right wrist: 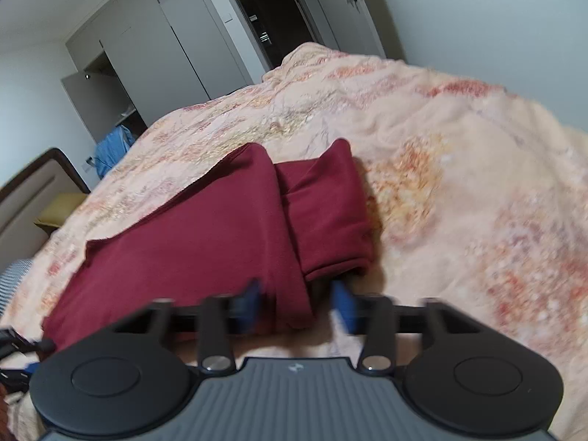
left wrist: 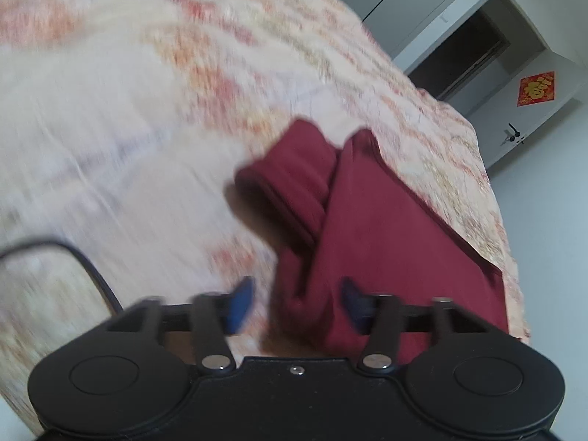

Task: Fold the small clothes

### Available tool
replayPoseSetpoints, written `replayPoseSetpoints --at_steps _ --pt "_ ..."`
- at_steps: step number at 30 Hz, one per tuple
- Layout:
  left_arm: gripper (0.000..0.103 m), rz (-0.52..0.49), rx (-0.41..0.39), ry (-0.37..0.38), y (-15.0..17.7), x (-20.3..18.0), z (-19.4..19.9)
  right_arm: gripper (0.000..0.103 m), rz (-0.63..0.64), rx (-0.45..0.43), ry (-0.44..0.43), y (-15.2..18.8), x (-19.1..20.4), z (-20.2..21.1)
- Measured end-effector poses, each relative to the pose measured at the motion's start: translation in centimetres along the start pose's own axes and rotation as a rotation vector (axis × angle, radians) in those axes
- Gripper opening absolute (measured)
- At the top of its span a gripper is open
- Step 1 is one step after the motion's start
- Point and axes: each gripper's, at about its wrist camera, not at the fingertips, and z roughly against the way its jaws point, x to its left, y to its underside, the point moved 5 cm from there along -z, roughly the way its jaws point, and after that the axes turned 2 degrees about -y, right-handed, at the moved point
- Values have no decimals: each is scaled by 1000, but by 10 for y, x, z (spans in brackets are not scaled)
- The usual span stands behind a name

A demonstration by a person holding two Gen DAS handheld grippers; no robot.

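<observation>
dark red garment [left wrist: 386, 228] on floral bedspread [left wrist: 257, 55], its edge between parted left hand-held gripper [left wrist: 297, 305] pads

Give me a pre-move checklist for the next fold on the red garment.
1. Left tool open, pads off the cloth: ok.
2. Right tool open, pads off the cloth: ok.
3. Red garment lies flat on the bedspread: ok.
4. Sleeves folded in over the body: ok.
5. Near hem sits between both tools' fingers: ok.
6. Far edge squared up: cannot tell, blurred.
</observation>
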Motion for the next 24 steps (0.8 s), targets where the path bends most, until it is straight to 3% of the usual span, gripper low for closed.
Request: replayPoseSetpoints --at_steps 1,2,4,6,8,9,11,13,17,24 --pt "84 -16 -15 -18 -5 1 2 73 19 -9 12 0 2 2" --pt "89 -30 -33 -37 -10 2 4 81 41 -18 28 0 4 3" --pt "90 -40 -64 -55 -22 5 4 94 94 -46 82 -1 10 4" --pt "88 -18 -98 -53 -35 8 0 98 147 -82 130 -1 19 3" --pt "67 0 -154 -66 -47 13 -4 100 177 -93 138 1 28 0" --pt "62 9 -162 -80 -52 15 -8 100 181 -94 132 2 33 -1" --pt "40 35 -155 -63 -57 19 -15 101 187 -90 108 1 40 -3" --pt "25 50 -119 -61 -57 21 -24 102 197 -90 90 1 47 -6" --pt "11 50 -109 -70 -48 24 -25 103 219 -70 58 4 60 -11" --pt "9 47 -116 -98 -35 25 -14 103 242 -60 43 10 70 -15"
